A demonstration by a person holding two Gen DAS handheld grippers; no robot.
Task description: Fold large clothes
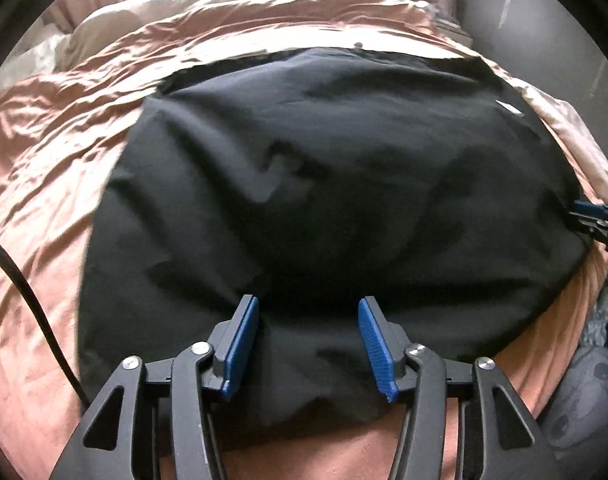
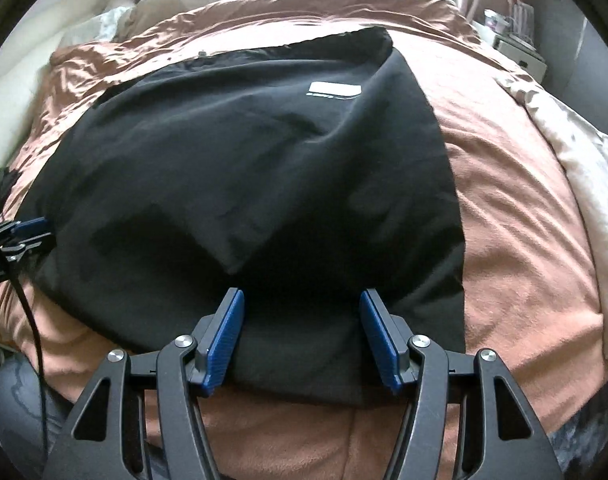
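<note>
- Counted things: one black garment (image 1: 327,184), one white label (image 2: 335,90) on its far right part, one pink-brown bedspread (image 1: 44,200) under it, two grippers, both mine.
- At the left, a black cable (image 1: 28,292) crosses the bedspread beside my left gripper (image 1: 307,344); cream bedding (image 2: 591,184) lies along the right side of the bed, and a small shelf (image 2: 519,52) stands far right.
- Nothing lies on top of the garment; its folds and dark shadows hide the detail of its near part.
- My left gripper has its jaws spread wide, holding nothing, poised at the garment's near edge, cloth showing between the blue pads (image 1: 244,344).
- My right gripper (image 2: 302,340) is likewise spread and empty, at the near edge further right, where the garment's near right corner (image 2: 343,392) lies between the fingers.
- Each gripper shows at the other view's side edge, beside the garment.
</note>
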